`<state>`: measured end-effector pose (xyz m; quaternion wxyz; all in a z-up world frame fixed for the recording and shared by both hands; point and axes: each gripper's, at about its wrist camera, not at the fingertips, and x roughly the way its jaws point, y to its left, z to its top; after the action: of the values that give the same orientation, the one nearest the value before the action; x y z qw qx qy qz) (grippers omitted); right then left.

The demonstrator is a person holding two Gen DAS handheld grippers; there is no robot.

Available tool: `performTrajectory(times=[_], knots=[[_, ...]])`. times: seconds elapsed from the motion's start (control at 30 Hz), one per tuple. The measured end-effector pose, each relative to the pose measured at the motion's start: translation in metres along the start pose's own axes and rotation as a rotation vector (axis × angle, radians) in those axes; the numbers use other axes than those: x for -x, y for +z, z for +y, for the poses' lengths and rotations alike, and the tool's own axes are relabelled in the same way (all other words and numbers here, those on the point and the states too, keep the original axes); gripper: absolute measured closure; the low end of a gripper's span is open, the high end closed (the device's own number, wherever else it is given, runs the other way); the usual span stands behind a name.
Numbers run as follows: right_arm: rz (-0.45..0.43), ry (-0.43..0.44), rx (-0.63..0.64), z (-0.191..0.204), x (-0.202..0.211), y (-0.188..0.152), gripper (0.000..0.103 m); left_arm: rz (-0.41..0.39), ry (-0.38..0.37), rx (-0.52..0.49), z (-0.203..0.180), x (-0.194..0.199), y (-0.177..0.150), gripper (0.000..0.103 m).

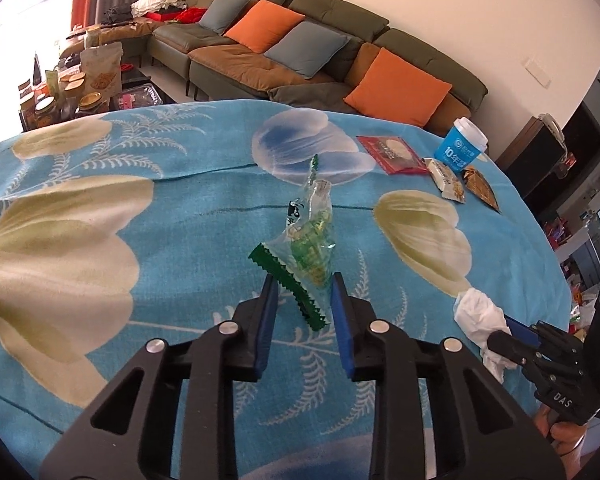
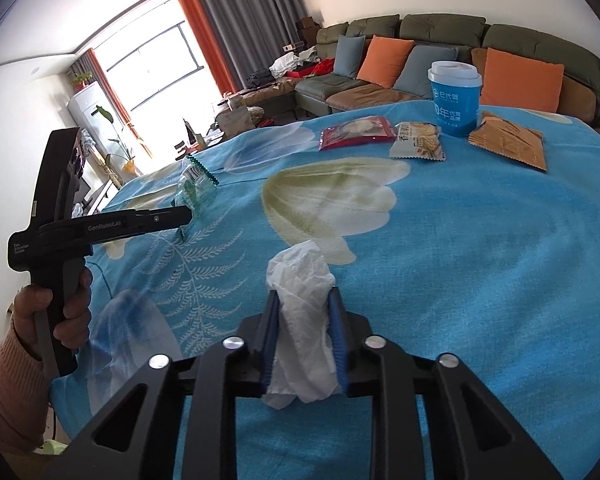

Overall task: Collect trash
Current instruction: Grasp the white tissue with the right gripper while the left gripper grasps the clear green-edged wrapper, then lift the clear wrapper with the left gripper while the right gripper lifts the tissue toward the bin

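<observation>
The right tool [image 2: 303,300] clamps a crumpled white tissue [image 2: 302,280] above the blue floral surface [image 2: 460,260]; the left tool [image 1: 303,282] pinches a clear green-edged candy bag [image 1: 304,252] holding green sweets; farther off lie 3 snack wrappers beside a lidded blue cup [image 2: 455,96], contents hidden.

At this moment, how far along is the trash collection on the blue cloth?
Nothing visibly done: no bin shows. In hand: the right gripper is shut on the crumpled white tissue; the left gripper straddles the clear green-edged wrapper, grip uncertain. Left on the cloth: the blue cup, red packet, white cracker packet and brown packet.
</observation>
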<state>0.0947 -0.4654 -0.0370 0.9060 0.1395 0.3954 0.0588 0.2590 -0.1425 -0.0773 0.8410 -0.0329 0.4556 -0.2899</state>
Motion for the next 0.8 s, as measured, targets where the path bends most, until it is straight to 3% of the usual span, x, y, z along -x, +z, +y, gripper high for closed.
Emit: performTrajectory(times=[0.07, 0.1, 0.43, 0.8], knots=[[-0.003, 0.012, -0.003, 0.001, 0.001, 0.000, 0.084, -0.004, -0.007, -0.012, -0.002, 0.004, -0.004, 0.085], [-0.005, 0.018, -0.006, 0.002, 0.001, 0.000, 0.084, -0.004, -0.011, -0.016, -0.002, 0.007, -0.006, 0.094], [-0.031, 0.088, 0.008, 0.022, 0.005, 0.004, 0.085, -0.024, -0.035, -0.015, 0.005, 0.037, -0.029, 0.094], [-0.042, 0.188, 0.044, 0.058, 0.000, 0.005, 0.085, -0.076, -0.026, 0.008, 0.025, 0.097, -0.062, 0.094]])
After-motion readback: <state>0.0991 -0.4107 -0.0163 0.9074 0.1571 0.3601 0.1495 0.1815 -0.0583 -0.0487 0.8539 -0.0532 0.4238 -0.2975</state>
